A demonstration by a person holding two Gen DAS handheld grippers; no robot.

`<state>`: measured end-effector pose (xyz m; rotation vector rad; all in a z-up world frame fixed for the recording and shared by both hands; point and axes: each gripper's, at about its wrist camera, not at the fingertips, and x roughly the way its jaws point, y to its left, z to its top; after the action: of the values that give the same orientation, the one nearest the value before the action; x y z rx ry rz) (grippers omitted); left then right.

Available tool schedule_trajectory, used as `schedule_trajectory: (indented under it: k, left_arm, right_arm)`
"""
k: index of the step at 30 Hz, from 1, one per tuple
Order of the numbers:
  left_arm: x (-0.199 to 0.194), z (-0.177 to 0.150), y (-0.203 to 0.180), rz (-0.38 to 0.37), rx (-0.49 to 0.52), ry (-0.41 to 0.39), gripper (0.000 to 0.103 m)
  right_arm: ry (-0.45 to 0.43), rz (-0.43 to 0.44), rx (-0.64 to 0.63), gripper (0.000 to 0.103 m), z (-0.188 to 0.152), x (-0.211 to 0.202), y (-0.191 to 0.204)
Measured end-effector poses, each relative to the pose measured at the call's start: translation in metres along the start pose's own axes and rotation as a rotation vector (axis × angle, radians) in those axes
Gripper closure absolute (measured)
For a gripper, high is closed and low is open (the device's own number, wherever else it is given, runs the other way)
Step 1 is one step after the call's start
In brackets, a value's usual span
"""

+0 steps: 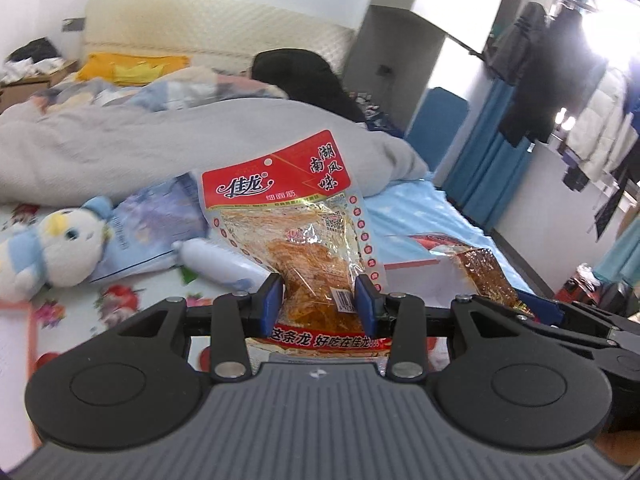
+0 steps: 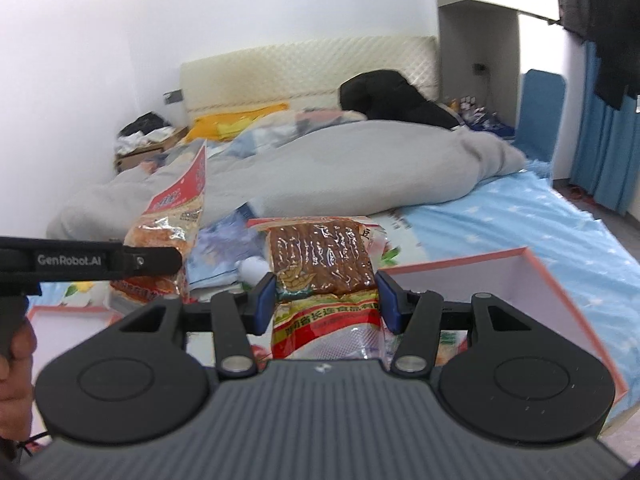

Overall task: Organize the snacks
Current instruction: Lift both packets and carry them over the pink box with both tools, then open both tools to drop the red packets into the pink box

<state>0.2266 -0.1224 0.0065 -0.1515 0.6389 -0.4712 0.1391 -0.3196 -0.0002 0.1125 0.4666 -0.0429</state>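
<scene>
My left gripper (image 1: 320,302) is shut on a red-topped bag of orange spicy strips (image 1: 296,236), held upright above the bed. The same bag (image 2: 172,220) appears at the left of the right wrist view, clamped by the left gripper's black finger (image 2: 152,262). My right gripper (image 2: 326,300) is shut on a clear pack of brown dried tofu (image 2: 320,260) with a red and yellow band. That brown pack (image 1: 486,276) also shows at the right of the left wrist view. A pink-rimmed white box (image 2: 520,276) lies on the bed just right of the right gripper.
A second pink-rimmed tray (image 2: 52,324) lies at the lower left. On the floral sheet lie a plush toy (image 1: 52,248), a white bottle (image 1: 218,260) and a blue packet (image 1: 156,220). A grey quilt (image 1: 180,144) is heaped behind them. Clothes (image 1: 560,80) hang at the far right.
</scene>
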Motion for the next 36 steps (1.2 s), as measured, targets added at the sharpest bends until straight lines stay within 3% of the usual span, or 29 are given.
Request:
schedule_trajectory:
  k: [7,15,25,36]
  left_arm:
    - [0.047,0.002,-0.053,-0.082,0.047,0.044,0.058]
    - [0.116,-0.02,-0.099,-0.121,0.118,0.164,0.058]
    - [0.188,-0.053,-0.109,-0.116,0.151,0.29,0.058]
    - [0.209,-0.06,-0.104,-0.093,0.159,0.332,0.057]
  right_arm:
    - [-0.014,-0.072,0.042,0.048,-0.003,-0.001,-0.045]
    - [0.057,-0.128,0.109,0.048,-0.027,0.019,-0.092]
    - [0.162,-0.15,0.164,0.048,-0.069,0.059,-0.125]
    - [0.21,-0.133,0.184,0.046,-0.081,0.076,-0.137]
